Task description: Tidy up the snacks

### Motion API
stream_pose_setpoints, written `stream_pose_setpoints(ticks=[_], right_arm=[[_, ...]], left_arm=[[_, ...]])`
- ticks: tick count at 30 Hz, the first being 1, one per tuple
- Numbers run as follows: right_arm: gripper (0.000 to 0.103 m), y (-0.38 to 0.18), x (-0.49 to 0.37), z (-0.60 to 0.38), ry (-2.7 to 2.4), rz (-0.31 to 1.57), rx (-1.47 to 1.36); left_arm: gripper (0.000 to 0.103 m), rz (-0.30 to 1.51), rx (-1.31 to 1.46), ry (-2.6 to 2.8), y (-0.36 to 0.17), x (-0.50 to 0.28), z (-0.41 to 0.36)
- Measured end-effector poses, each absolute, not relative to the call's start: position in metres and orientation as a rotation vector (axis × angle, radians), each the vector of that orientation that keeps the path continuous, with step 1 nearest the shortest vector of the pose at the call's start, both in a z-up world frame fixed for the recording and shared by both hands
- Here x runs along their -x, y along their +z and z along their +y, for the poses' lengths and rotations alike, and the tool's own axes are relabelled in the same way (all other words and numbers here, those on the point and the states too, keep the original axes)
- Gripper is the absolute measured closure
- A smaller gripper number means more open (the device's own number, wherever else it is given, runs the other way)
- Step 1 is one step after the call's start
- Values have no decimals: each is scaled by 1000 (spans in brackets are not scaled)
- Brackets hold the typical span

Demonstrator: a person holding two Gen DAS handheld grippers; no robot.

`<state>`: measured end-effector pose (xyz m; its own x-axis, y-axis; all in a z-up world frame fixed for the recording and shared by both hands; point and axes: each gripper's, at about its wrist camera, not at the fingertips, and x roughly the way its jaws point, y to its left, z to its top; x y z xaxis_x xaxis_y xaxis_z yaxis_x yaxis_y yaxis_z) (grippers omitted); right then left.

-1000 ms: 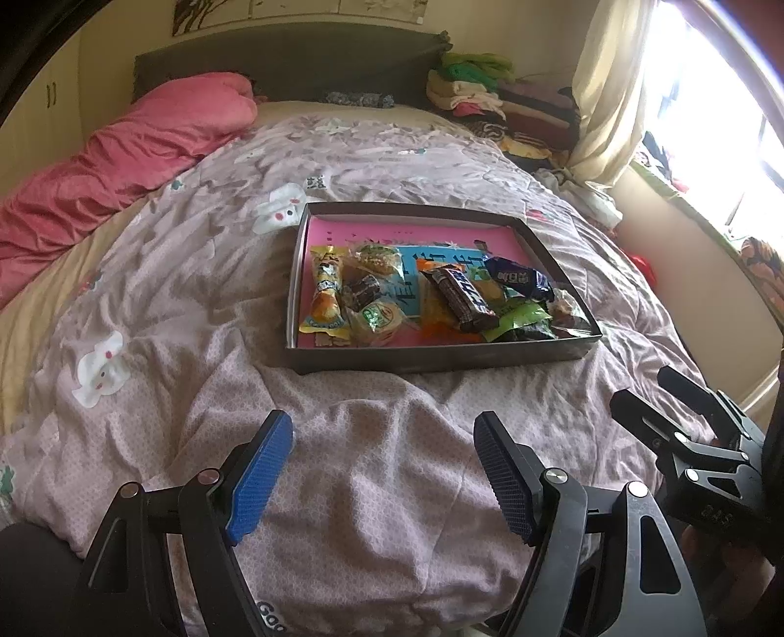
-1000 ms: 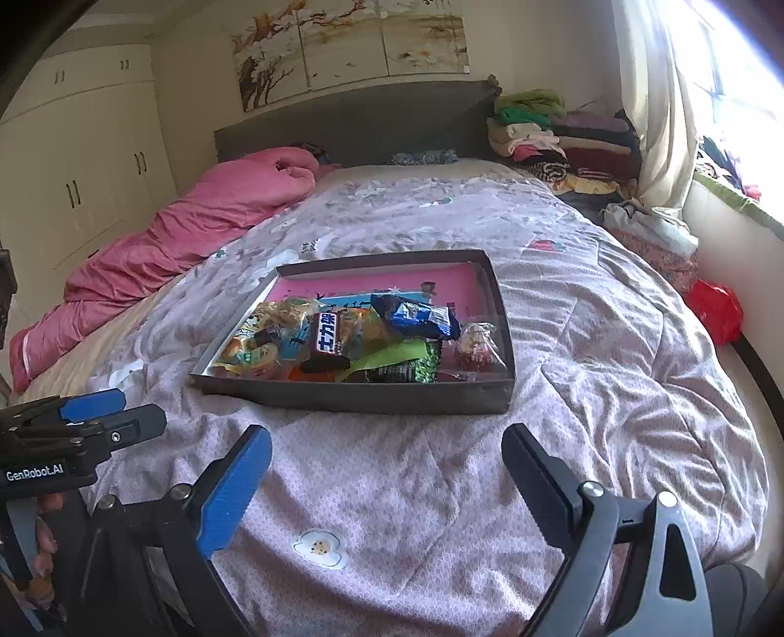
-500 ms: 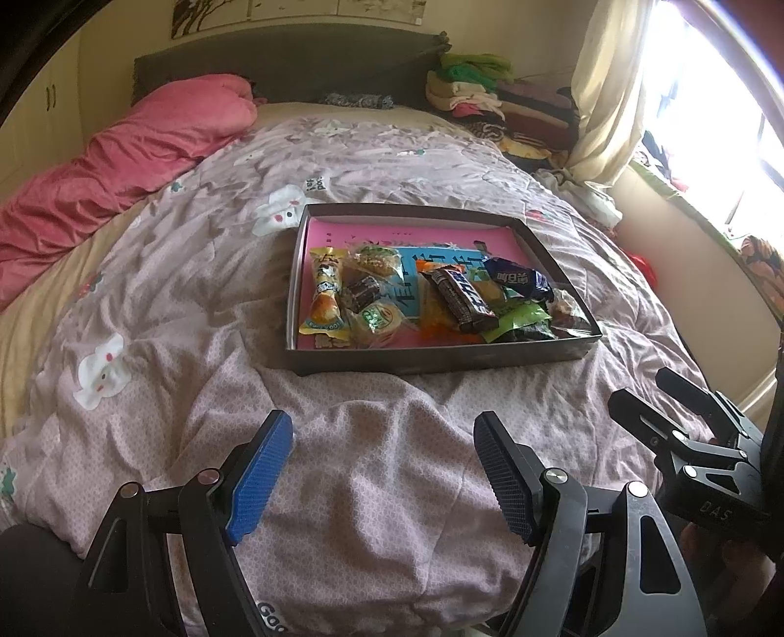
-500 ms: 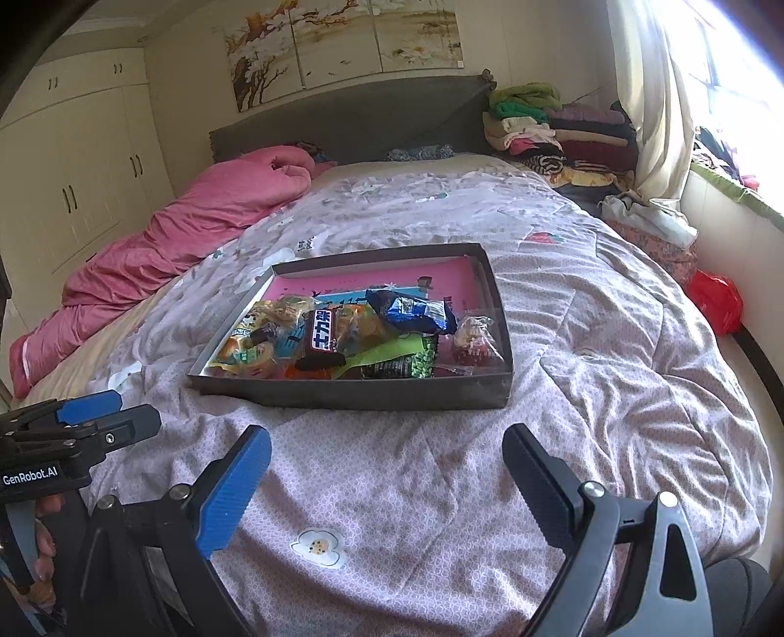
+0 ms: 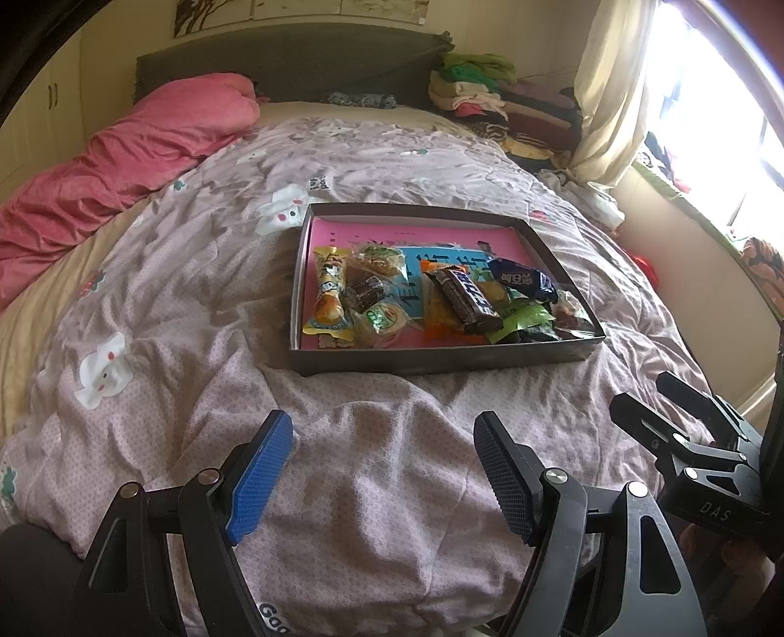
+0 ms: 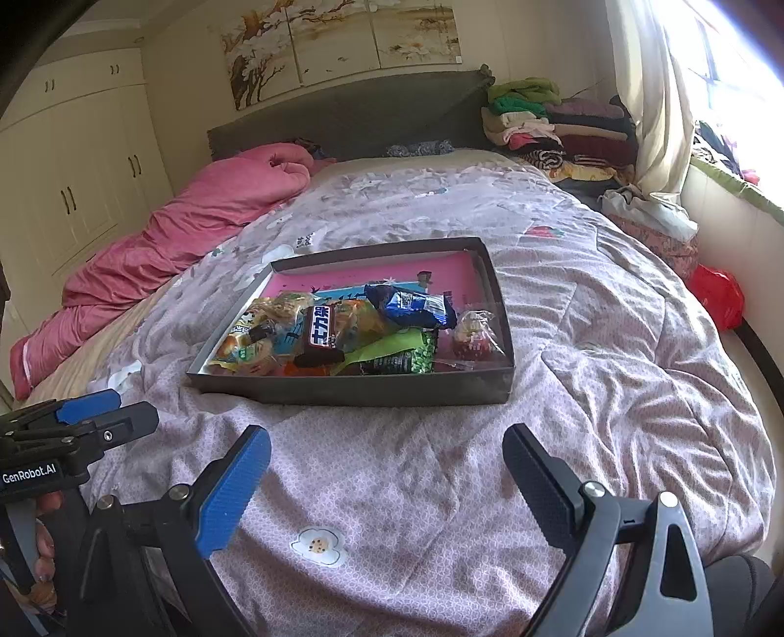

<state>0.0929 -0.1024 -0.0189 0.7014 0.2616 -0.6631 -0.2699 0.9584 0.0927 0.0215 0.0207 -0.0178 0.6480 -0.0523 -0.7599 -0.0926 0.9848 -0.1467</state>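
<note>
Snacks (image 6: 353, 333) fill the tray (image 6: 353, 389); only right view shows wardrobe (image 6: 73, 161); each gripper spread.

Lower wrappers in the snack pile (image 5: 441, 304) lay hidden under upper ones, print on the tray (image 6: 343, 392) liner was partly covered, and the wall painting (image 5: 294, 10) was cut off by the frame's top edge.
</note>
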Motion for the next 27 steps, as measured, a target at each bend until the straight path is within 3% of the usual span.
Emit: stream_pose_setpoints(ticks=[27], right_arm=[[6, -19, -94, -103, 297, 738, 11]], left_arm=[[25, 869, 178, 43, -20, -21, 27]])
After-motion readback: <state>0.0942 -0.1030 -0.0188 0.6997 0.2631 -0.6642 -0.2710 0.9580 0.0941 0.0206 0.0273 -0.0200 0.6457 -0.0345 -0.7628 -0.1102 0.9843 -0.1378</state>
